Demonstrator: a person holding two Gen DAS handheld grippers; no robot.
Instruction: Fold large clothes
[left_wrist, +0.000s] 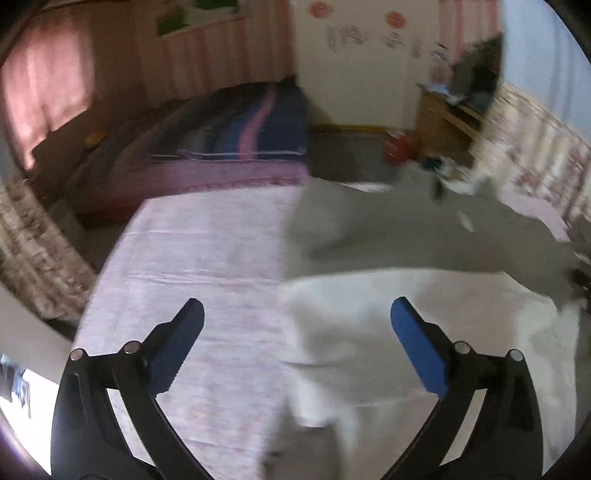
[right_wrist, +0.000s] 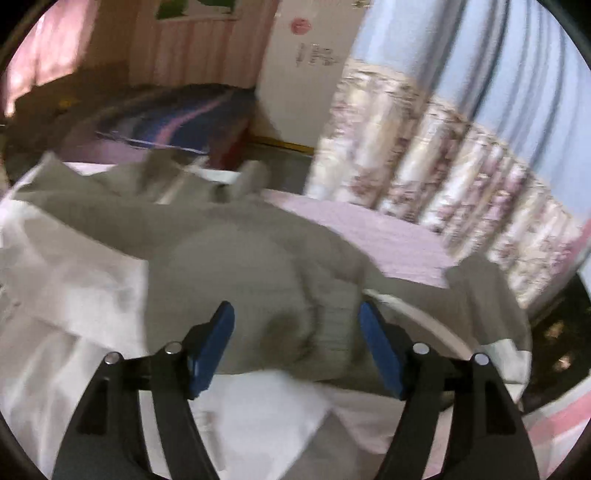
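While blur smears both views, the garment (right_wrist: 229, 266) reads clearly: grey, with white lining turned out, spread rumpled on the pink-sheeted bed (left_wrist: 207, 251). From the left wrist it covers the bed's right half, grey part (left_wrist: 424, 236) farther off, white part (left_wrist: 388, 332) nearer. Left gripper (left_wrist: 297, 317) hangs above the bed with its jaws spread wide and nothing between them; one blue pad (left_wrist: 177, 347) sits over bare sheet, the other over the white fabric, neither touching cloth. Right gripper (right_wrist: 297, 321) hangs over the grey part, jaws apart; a ribbed cuff (right_wrist: 338, 321) lies just beside its right pad (right_wrist: 380, 350), but cannot tell if they touch. Pads do not clamp the cloth. Beyond the bed: a second bed with a blue and pink striped cover (left_wrist: 251, 125), a floral curtain (right_wrist: 443, 166) at right, a white door (left_wrist: 362, 62) with stickers, a wooden desk (left_wrist: 447, 118) and a red item (left_wrist: 399, 146) on the floor.
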